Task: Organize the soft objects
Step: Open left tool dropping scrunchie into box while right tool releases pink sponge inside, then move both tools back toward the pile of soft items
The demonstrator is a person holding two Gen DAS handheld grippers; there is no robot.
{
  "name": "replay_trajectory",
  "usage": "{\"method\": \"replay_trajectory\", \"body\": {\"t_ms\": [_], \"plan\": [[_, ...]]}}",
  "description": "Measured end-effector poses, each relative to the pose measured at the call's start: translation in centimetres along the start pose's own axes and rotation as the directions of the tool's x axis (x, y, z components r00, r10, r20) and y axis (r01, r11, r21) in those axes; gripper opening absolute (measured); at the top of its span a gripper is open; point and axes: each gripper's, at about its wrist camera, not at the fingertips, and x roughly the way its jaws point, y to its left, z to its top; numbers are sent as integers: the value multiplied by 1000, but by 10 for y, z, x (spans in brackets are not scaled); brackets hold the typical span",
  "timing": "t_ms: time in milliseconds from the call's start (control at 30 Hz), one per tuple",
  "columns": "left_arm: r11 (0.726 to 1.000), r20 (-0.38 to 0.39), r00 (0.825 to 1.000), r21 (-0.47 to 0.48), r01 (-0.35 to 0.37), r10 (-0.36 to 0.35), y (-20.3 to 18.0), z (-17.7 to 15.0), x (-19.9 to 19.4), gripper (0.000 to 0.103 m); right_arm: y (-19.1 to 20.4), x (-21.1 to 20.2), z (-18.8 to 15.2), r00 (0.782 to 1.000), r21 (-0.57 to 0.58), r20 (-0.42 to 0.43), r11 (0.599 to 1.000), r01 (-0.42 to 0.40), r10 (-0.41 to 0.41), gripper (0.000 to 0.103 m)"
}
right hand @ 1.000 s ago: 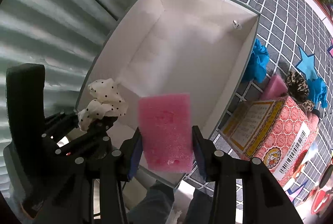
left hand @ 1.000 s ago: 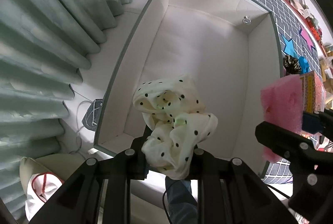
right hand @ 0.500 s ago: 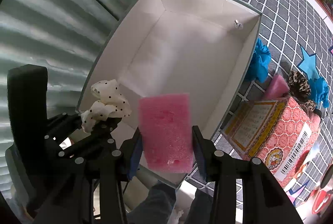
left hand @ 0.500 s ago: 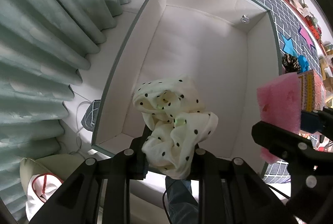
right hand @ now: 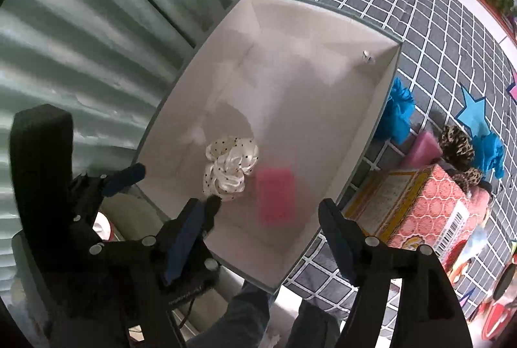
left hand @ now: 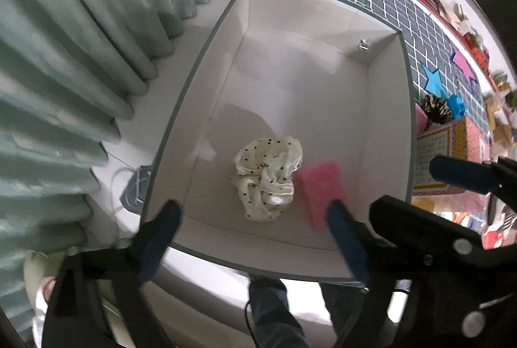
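Left gripper [left hand: 252,230] has just been opening and now gapes wide, nothing between its jaws; right gripper [right hand: 263,230] has just been opening too, jaws apart and empty. We see both loads down in the white box [left hand: 391,134]: the polka-dot scrunchie [left hand: 266,176] lies crumpled on the floor near the front wall, and the pink sponge [left hand: 320,189] sits just beside it, blurred, so we can't say it has settled. Both look feather-light and squashy to us, nothing fragile. We'd pinch the scrunchie across a bunched fold, since satin may slip. The sponge we'd squeeze across its narrow sides. More soft things wait outside, by the patterned carton [right hand: 429,202]: a blue scrunchie [right hand: 399,112] and a leopard one [right hand: 457,142].
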Motion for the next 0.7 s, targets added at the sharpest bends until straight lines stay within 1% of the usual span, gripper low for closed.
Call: {"method": "replay_trajectory", "body": {"t_ms": [33,67,100,267,333,433,567,700], "plan": [[1000,2,1000,-9,5,-5,1,1,-1,103,0,-1,0,1000,1,5,1000,3,-3,86],[1000,4,1000,-19,11,-11,1,1,-2,103,-1,-4,1,999,3,13,1000,29,-29,95],[999,5,1000,-31,13,-13,3,1,-4,103,-2,-6,0,999,5,18,999,37,-37,101],[997,50,998,-59,44,-41,1,5,-19,103,-7,-33,1,996,21,84,1000,13,-15,102],[997,62,996,-49,62,-59,-4,10,-27,103,-11,-44,5,994,20,107,1000,16,-18,102],[997,86,993,-11,77,-76,-20,19,-40,103,-24,-68,3,989,45,149,999,0,-7,102],[994,116,987,38,107,-110,-47,29,-56,103,-58,-100,-3,978,113,206,994,-1,-22,101],[988,121,983,88,127,-137,-75,38,-64,103,-106,-122,-11,970,212,237,977,6,-58,101]]}}
